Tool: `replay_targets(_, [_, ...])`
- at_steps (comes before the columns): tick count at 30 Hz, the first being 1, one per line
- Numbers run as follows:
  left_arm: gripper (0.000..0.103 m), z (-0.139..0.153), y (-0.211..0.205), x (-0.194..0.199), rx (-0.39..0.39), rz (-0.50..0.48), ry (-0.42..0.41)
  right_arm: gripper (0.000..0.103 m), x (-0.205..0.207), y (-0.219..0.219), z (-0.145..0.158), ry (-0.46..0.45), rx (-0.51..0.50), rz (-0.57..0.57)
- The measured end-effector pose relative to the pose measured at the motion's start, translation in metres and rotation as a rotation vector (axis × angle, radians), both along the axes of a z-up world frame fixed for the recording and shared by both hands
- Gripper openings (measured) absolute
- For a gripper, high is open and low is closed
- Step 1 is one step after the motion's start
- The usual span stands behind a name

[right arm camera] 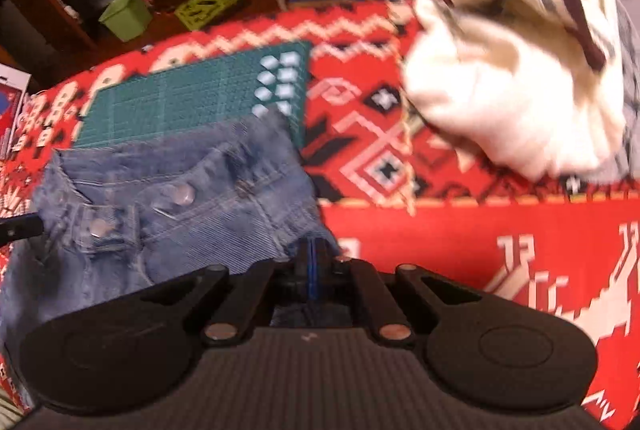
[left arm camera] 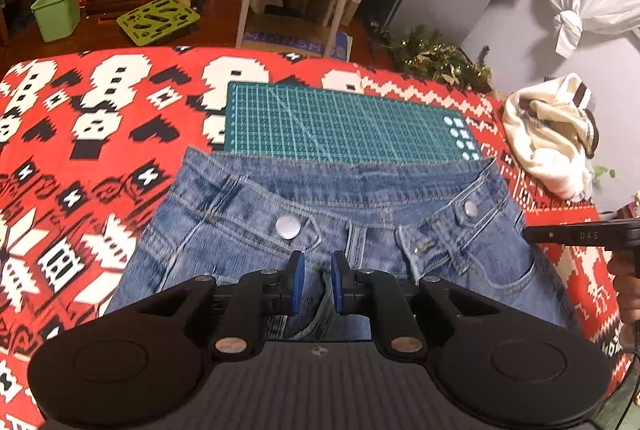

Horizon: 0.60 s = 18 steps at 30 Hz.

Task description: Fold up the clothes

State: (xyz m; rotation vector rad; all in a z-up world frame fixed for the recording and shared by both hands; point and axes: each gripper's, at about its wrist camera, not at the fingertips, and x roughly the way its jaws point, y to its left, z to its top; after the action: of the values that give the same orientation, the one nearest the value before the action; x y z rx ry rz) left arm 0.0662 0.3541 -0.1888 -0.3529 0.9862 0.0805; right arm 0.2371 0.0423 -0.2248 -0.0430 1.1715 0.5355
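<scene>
Left of the left gripper (left arm camera: 317,284) the red patterned blanket (left arm camera: 80,166) lies bare. Its 2 blue pads (left arm camera: 299,282) stand slightly apart, with a narrow gap over the fly of the jeans (left arm camera: 248,230); whether cloth is caught between them cannot be told. The jeans lie under and ahead of the fingers, waistband farthest away and overlapping the near edge of the green mat (left arm camera: 344,122). A large metal button (left arm camera: 287,227) sits just ahead-left of the pads and a smaller snap (left arm camera: 470,208) ahead-right. Far beyond, a floor mat (left arm camera: 296,44) reads partly "MIANSH". At the right, the other tool's black body shows "DAS" (left arm camera: 589,236), and a cream garment (left arm camera: 552,138) lies ahead-right, apart from the jeans. In the blurred right view, the jeans (right arm camera: 168,206) spread left and ahead of the right gripper (right arm camera: 313,270), whose pads (right arm camera: 310,270) are pressed together on the denim's right edge. The mat (right arm camera: 192,98) lies ahead-left, the cream garment (right arm camera: 512,78) ahead-right, and the blanket (right arm camera: 480,242) to the right.
</scene>
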Motion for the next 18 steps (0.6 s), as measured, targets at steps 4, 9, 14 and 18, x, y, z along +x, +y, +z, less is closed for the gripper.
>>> replay_targets(4, [0.013, -0.001, 0.002, -0.008, 0.002, -0.002, 0.003, 0.001, 0.003, -0.016, 0.001, 0.009, 0.023, -0.044])
replay_targets(9, [0.013, -0.003, 0.001, -0.006, -0.009, 0.003, 0.004, 0.001, 0.012, -0.015, 0.007, 0.030, 0.104, -0.073])
replay_targets(14, [0.013, -0.002, -0.001, -0.006, -0.005, -0.003, 0.002, 0.000, 0.018, -0.002, -0.002, 0.041, 0.063, -0.067])
replay_targets(18, [0.013, -0.002, 0.000, -0.010, -0.012, -0.011, 0.001, 0.002, 0.008, -0.015, 0.002, 0.049, 0.032, -0.075])
